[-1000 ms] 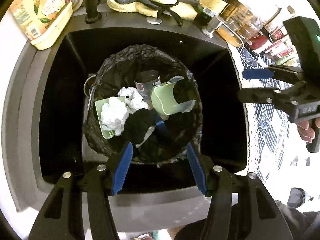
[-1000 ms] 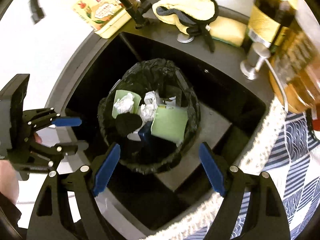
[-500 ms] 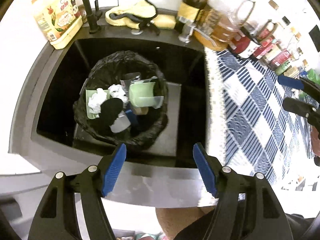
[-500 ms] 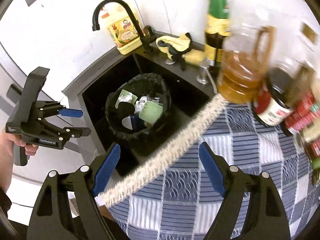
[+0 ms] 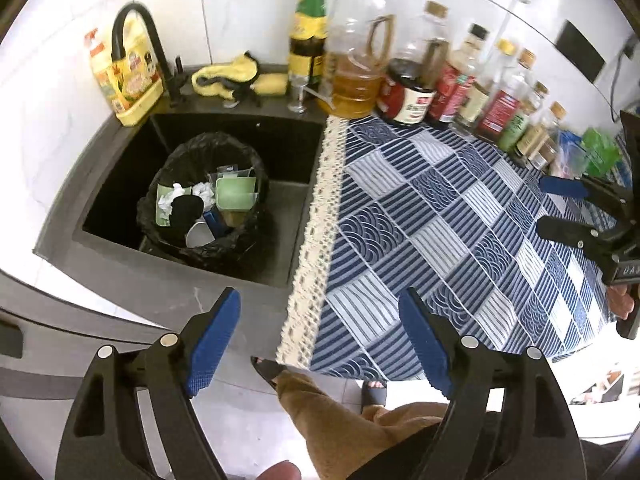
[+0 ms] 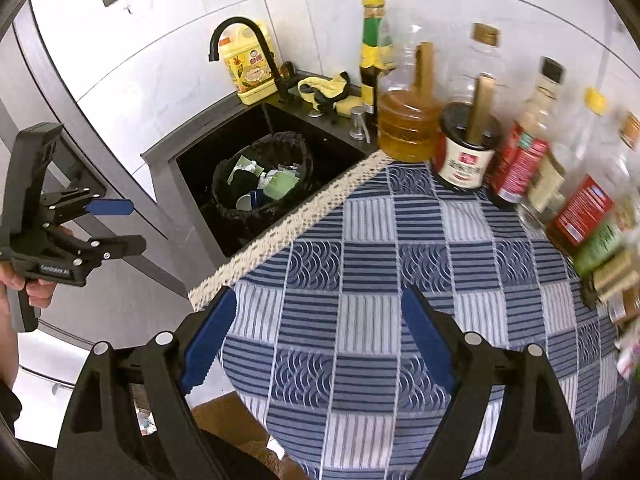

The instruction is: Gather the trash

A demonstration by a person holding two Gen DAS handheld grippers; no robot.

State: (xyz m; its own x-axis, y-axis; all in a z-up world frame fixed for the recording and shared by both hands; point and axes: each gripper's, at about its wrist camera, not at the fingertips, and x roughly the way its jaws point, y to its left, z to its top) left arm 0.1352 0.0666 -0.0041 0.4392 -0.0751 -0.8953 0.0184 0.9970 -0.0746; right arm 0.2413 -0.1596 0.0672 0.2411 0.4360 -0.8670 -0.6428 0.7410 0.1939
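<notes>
A bin lined with a black bag is seen standing in the black sink, at about ten o'clock from the centre of the left wrist view. It is filled with trash: a pale green container, crumpled white tissues, a round black piece and a blue item are packed together inside it.

The left gripper is held with its jaws spread wide, having just been opening, and nothing is seen between its blue pads; it is poised over the sink's front rim and the lace edge of the blue checked cloth.

The right gripper is likewise held wide, its jaws having opened a little further, with nothing between them (only the cloth is seen beneath). In its view the bin lies at eleven o'clock, well apart from the fingers.

A row of bottles and jars is lined along the tiled wall from twelve to two o'clock, and a black tap and a yellow detergent jug are set at the sink's far left corner.
</notes>
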